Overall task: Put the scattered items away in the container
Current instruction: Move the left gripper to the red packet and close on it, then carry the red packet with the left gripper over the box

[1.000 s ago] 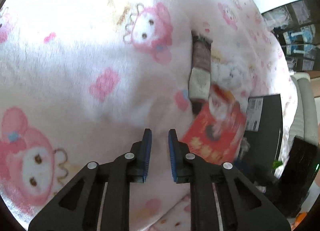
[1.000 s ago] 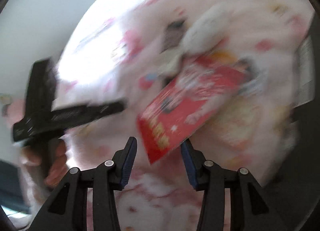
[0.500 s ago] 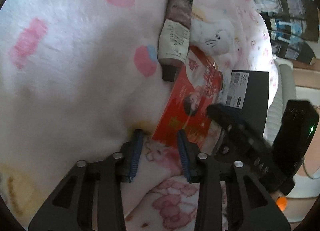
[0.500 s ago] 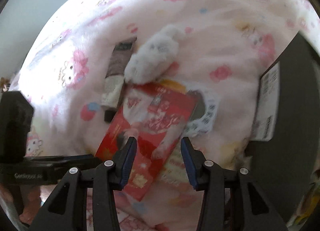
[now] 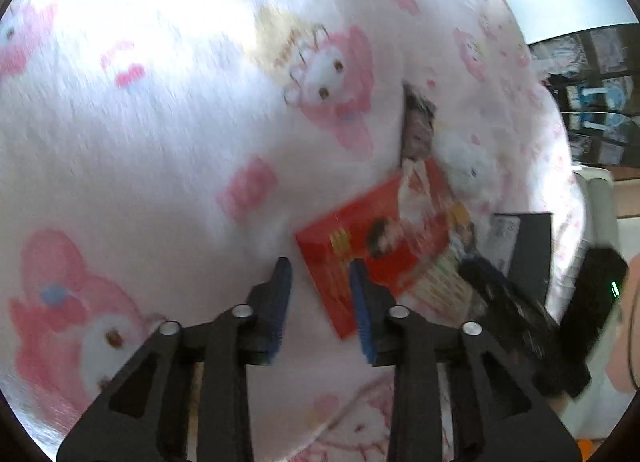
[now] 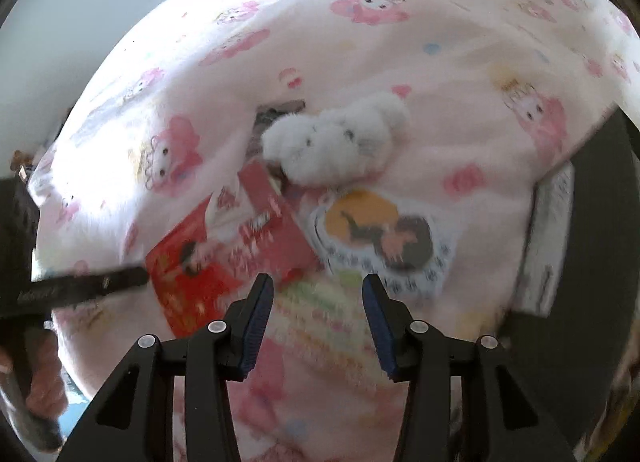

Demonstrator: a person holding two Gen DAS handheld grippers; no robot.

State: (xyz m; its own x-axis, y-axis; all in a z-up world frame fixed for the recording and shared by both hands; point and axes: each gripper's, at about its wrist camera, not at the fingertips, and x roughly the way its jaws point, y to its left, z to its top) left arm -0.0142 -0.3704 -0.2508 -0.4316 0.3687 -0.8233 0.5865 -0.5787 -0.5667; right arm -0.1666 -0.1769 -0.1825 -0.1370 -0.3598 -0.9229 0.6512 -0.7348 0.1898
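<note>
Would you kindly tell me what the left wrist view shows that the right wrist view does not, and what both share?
Only the left wrist view shows the left claw, its jaws opening astride the red packet's corner, and dark shelving beyond.

Only the right wrist view shows the right claw, open over a pastel striped packet, and a round-picture card in full.

Both show the pink cartoon blanket, the white plush toy and the black box.

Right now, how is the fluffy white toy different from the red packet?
The fluffy white toy is puffy, rounded and plain white; the red packet is flat, straight-edged and covered in printed pictures. The toy lies farther from the camera, the packet nearer. Both lie on the pink blanket.
</note>
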